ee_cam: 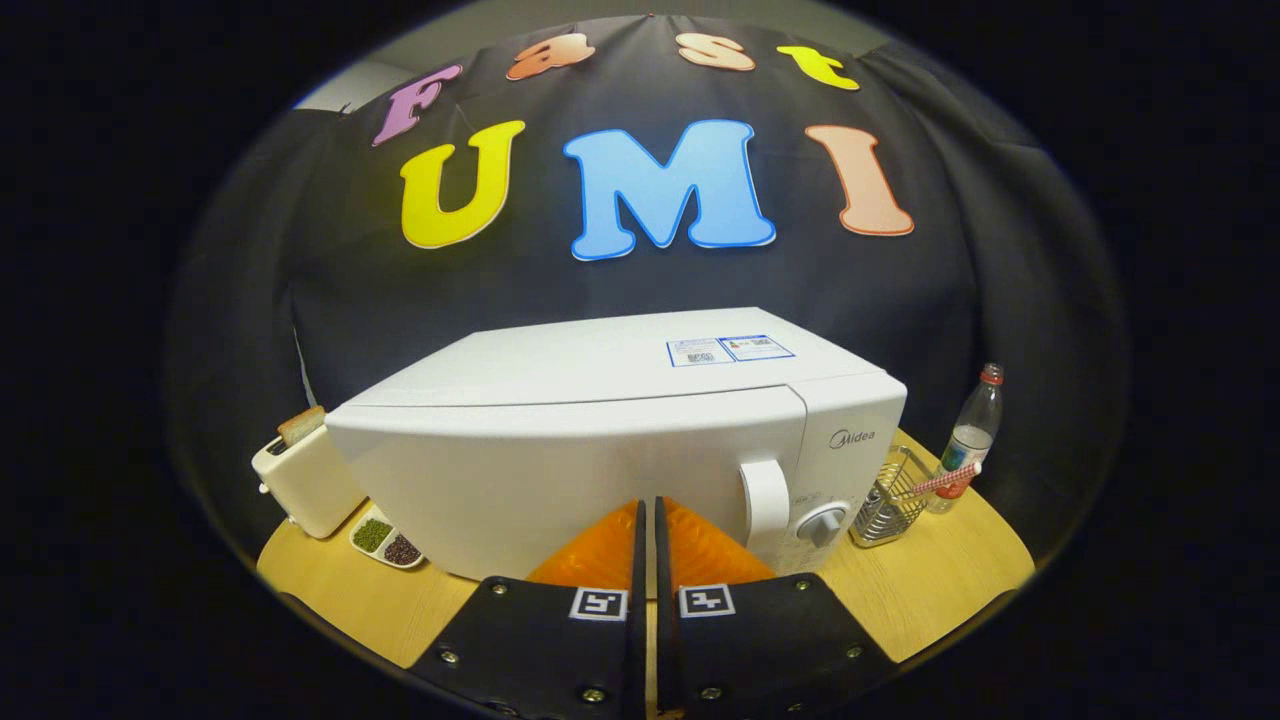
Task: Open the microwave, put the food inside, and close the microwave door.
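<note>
1. Two fingers of the tool [648,520] sit pressed together, nothing between them, tips close to the microwave [620,440] door.
2. Microwave: door closed, handle [765,505] and dial [822,523] just right of the tips.
3. Left on the worktop [930,590]: a divided dish [386,541] (possibly beans), then a toaster [305,480].
4. Right: a wire rack [890,500], a bottle [968,440] beyond.

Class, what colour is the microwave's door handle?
White, like the microwave; its handle shows in the gripper view.

gripper [648,525] | fingers pressed together, only a thin slit between them | holding nothing | pointing straight ahead, level
</note>
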`<move>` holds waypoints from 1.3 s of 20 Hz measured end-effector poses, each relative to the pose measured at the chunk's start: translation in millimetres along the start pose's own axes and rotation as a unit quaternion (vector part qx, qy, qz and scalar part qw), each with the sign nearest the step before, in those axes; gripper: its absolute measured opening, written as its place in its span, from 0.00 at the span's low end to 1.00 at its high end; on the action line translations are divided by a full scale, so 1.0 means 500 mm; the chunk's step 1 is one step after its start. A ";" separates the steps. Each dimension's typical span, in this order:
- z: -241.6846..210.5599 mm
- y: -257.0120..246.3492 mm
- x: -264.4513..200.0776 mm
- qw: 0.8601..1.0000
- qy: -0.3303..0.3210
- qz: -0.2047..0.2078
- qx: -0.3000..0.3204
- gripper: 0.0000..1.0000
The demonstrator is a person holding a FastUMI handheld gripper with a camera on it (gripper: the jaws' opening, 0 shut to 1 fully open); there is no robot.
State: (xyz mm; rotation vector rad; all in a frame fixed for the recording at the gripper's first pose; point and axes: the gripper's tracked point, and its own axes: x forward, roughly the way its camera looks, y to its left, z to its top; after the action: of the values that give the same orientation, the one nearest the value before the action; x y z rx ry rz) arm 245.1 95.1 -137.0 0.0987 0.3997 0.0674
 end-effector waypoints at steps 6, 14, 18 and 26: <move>0.077 0.006 -0.133 0.997 -0.071 0.003 -0.032 0.04; 0.102 -0.007 -0.314 0.992 -0.119 -0.004 -0.040 0.04; 0.105 -0.015 -0.397 0.991 -0.133 -0.007 -0.036 0.04; 0.072 0.015 -0.535 0.988 -0.154 0.011 -0.024 0.88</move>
State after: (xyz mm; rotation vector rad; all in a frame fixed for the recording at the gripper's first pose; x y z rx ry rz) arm 13.2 76.7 -0.3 0.0652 0.0884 0.0825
